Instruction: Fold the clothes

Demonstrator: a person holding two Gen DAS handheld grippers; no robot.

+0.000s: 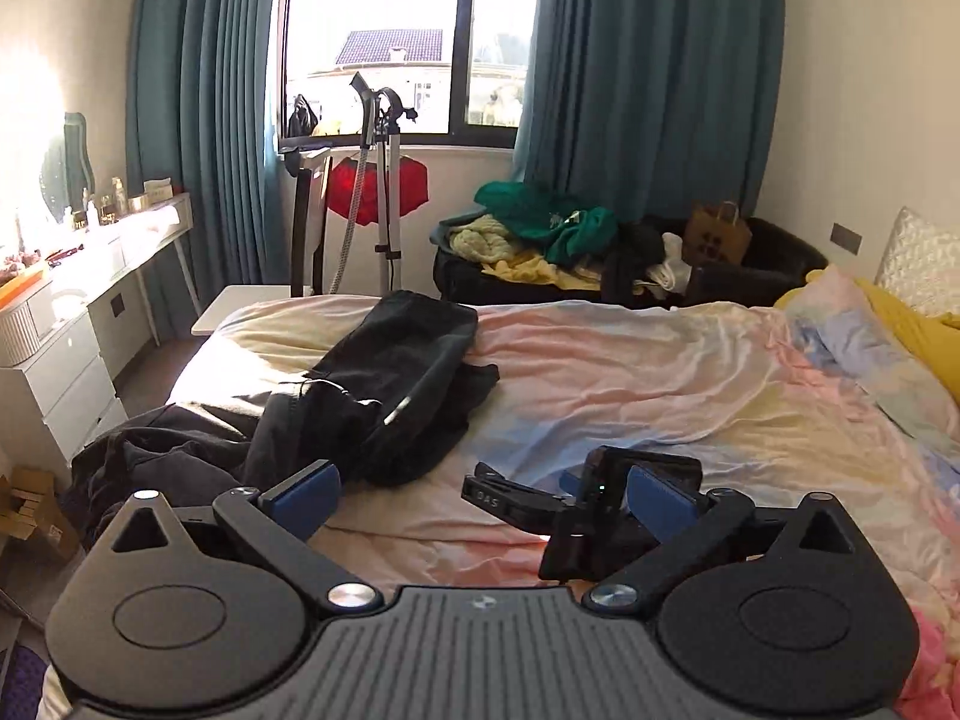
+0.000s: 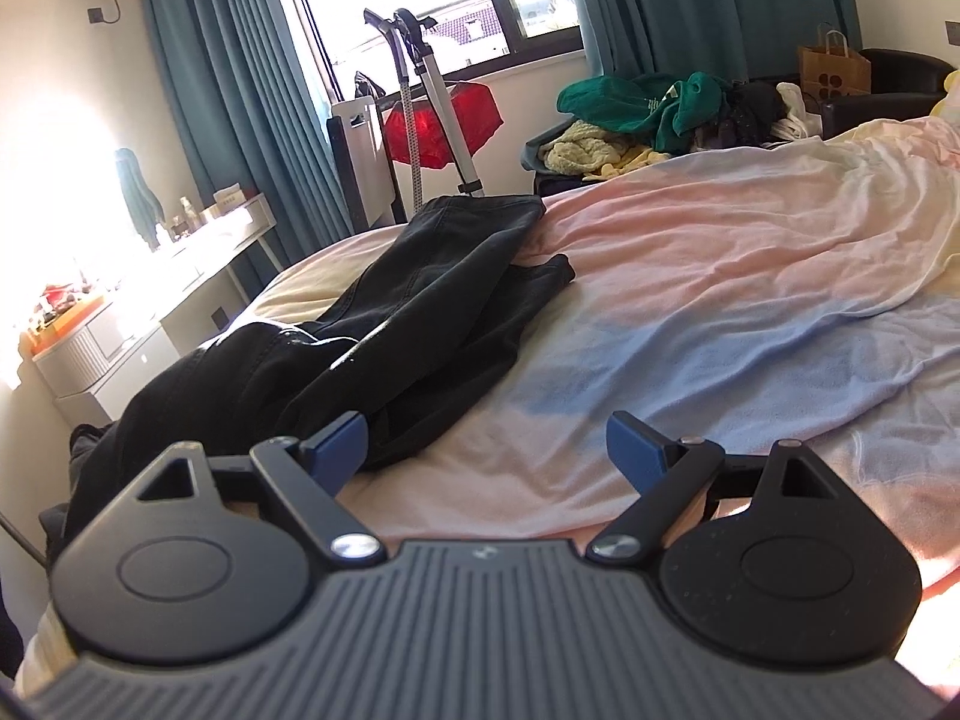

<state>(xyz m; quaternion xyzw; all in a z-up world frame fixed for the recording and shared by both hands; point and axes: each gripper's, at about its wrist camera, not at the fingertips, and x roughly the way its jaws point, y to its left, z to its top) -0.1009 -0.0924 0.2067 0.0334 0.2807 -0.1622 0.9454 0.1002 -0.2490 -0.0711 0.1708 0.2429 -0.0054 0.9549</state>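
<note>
Starting at the left of both views, we find the black trousers (image 1: 384,384) lying crumpled on the bed (image 1: 630,372), their long axis running from the near-left edge of the mattress diagonally away toward the window, with the far end lying flatter and the near end bunched in a heap. Our left gripper (image 1: 480,495) hangs above the sheet with its jaws spread wide and nothing between them; the garment lies ahead and to its left, the left pad (image 1: 303,495) just beside the nearest fold. Moving right, the other tool shows in the left wrist view beyond its right pad. Our right gripper (image 2: 486,450) is likewise spread and empty, low over the sheet, with the black trousers (image 2: 420,306) again ahead-left and its left pad close against the cloth, though we cannot tell whether it touches. We judge both hands about equally near the bunched end, so the coming reach goes leftward and forward along that diagonal.
</note>
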